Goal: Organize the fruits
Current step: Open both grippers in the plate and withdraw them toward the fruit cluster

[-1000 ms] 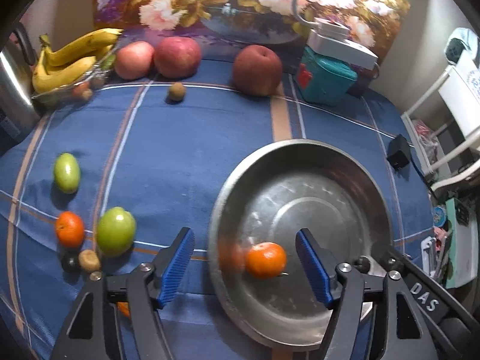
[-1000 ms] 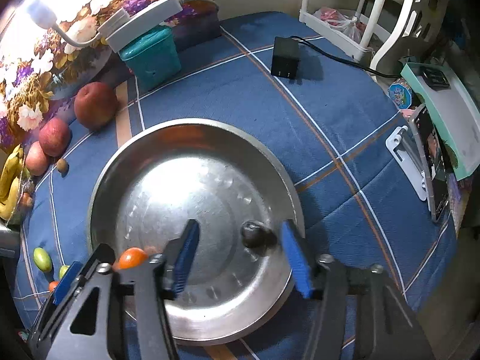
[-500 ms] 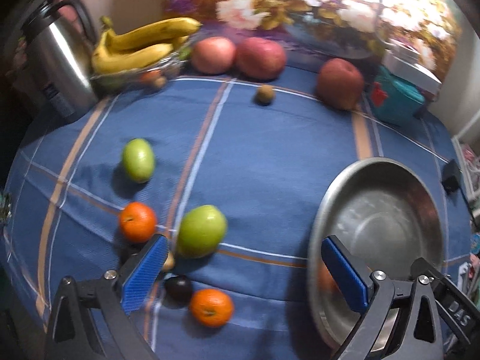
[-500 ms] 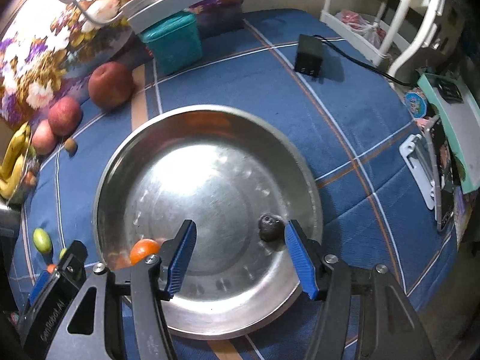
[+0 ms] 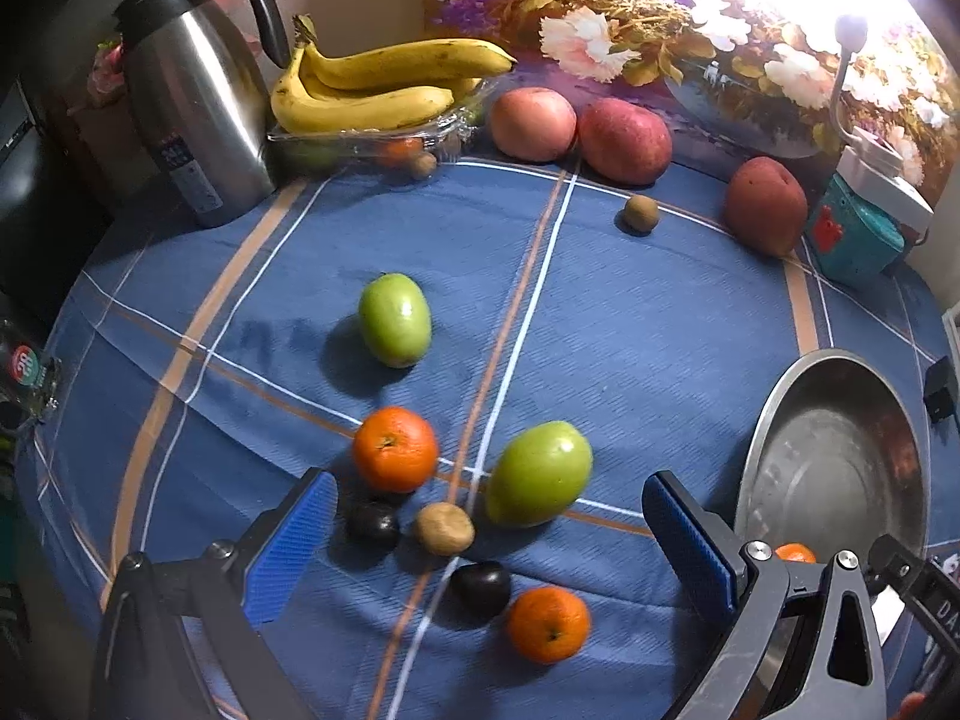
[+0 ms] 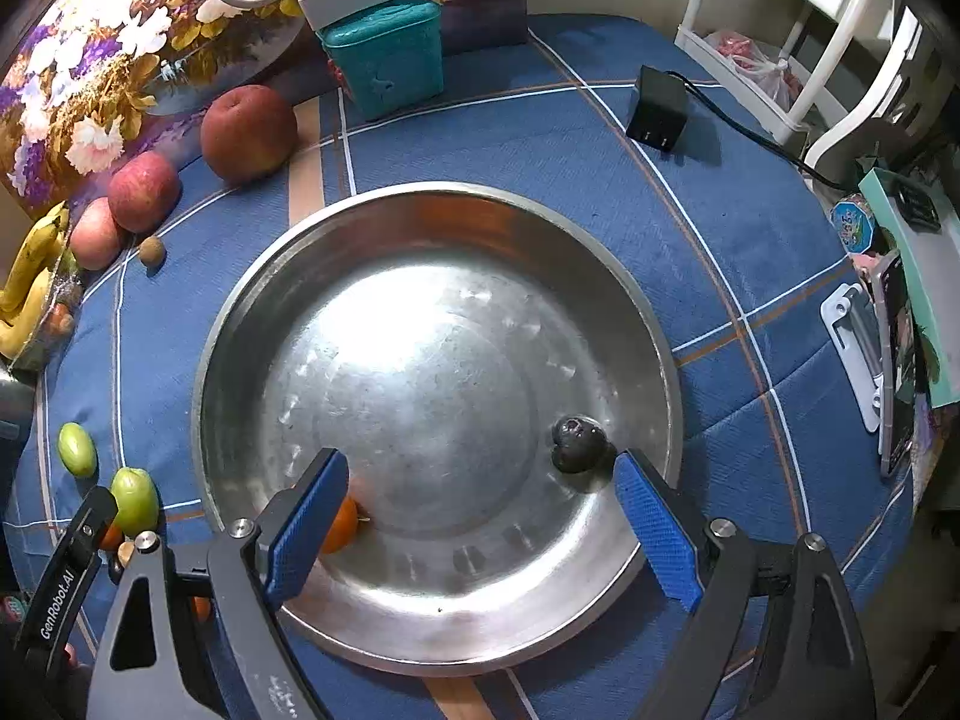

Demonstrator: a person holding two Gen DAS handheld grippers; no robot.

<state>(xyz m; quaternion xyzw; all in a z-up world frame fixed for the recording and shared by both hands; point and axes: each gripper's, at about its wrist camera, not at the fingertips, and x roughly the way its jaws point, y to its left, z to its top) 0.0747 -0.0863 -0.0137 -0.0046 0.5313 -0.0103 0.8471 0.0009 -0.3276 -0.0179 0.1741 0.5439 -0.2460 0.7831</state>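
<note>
My left gripper (image 5: 489, 531) hangs wide open and empty over a cluster of loose fruit on the blue checked tablecloth (image 5: 630, 324), a small brown kiwi-like fruit (image 5: 444, 528) between its fingers. My right gripper (image 6: 480, 516), jaws opening, holds nothing above the round steel basin (image 6: 654, 324), beside the dark plum (image 6: 577, 443) and orange tangerine (image 6: 341, 523). Next I judge: lower left, close on one fruit.
</note>
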